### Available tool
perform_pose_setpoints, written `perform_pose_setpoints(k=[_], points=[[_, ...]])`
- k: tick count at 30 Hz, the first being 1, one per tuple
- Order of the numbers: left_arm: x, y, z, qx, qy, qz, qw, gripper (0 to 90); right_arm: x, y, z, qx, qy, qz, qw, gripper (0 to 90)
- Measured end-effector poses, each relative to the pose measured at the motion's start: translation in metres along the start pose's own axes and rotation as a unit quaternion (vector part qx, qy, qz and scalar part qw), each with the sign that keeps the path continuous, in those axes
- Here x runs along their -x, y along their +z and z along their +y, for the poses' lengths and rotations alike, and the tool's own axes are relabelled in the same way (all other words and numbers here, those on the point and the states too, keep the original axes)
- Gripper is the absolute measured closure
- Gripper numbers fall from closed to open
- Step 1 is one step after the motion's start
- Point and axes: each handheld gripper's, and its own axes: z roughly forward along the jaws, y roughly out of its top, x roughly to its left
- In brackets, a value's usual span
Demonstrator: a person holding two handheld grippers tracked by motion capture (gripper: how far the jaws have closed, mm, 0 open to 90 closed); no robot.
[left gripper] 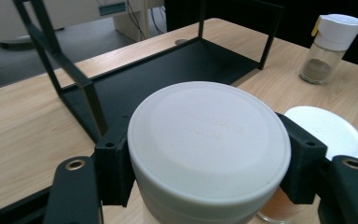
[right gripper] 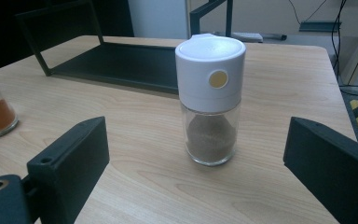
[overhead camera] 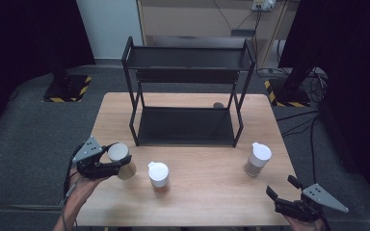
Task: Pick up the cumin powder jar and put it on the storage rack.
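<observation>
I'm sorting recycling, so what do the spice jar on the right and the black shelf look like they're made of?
The spice jar looks like clear glass, since the brown powder shows through, with a matte white cap, probably plastic. The shelf looks like black-painted metal: thin straight bars and flat trays, dull finish.

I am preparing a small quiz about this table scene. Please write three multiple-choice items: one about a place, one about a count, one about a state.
1. Where does the black rack stand?
A. at the far middle of the table
B. on the floor
C. at the near right corner

2. How many white-capped jars show in the high view?
A. one
B. three
C. five

3. What is the state of the left gripper?
A. open above the rack
B. lying open on the table
C. shut on a jar

Answers:
1 A, it stands behind the jars.
2 B: the held jar, the middle jar, the right jar.
3 C, its jaws clamp the cap.
</observation>
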Motion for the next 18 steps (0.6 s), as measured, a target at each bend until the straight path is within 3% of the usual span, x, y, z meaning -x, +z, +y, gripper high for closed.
perform_pose_setpoints(k=[18], points=[[-0.009, 0.037, 0.045, -0.009, 0.028, -0.035, 0.999, 32.9, 0.001, 0.0, 0.0, 0.001, -0.002, 0.003, 1.0, 7.1]])
